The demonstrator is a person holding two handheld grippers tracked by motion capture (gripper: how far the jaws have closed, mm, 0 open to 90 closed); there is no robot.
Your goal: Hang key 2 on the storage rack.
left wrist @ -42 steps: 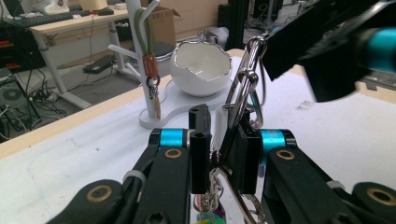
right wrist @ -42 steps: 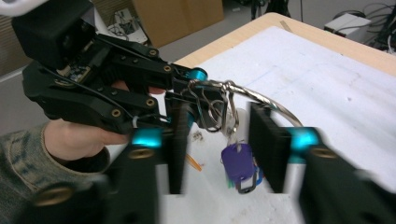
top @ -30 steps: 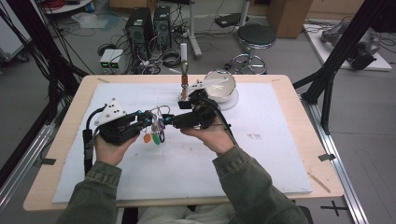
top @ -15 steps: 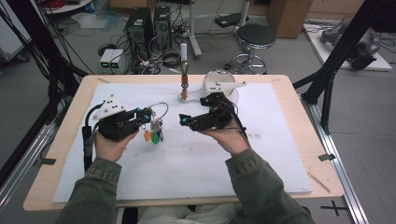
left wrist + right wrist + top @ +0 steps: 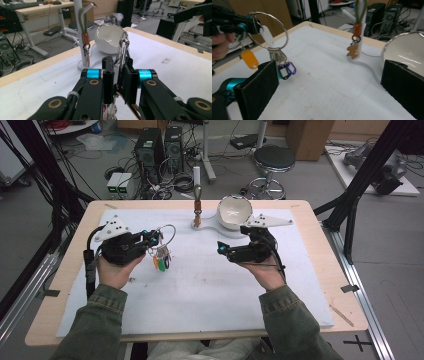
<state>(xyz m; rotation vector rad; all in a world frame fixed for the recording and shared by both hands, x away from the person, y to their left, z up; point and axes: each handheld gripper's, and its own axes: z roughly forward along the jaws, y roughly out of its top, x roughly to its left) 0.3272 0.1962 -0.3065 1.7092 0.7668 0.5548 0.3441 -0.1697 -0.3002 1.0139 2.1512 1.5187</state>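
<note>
A large silver wire key ring [image 5: 165, 236] with coloured plastic tags [image 5: 160, 262] is being held above the white tabletop [image 5: 200, 285], left of centre, clamped in the left tool [image 5: 151, 239]. The right tool [image 5: 223, 250], jaws having just opened wide and empty, is best brought squarely onto the ring while the left tool's grip is being kept firm.

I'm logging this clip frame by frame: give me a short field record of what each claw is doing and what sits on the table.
left claw: shut on key ring, held above the table
key ring: wire loop with keys and coloured tags hanging
right claw: open, nothing between its jaws, which have just been opening
stand: upright at the far edge, a small keychain hanging from it
bowl: white, beside the stand
table cover: white sheet
</note>
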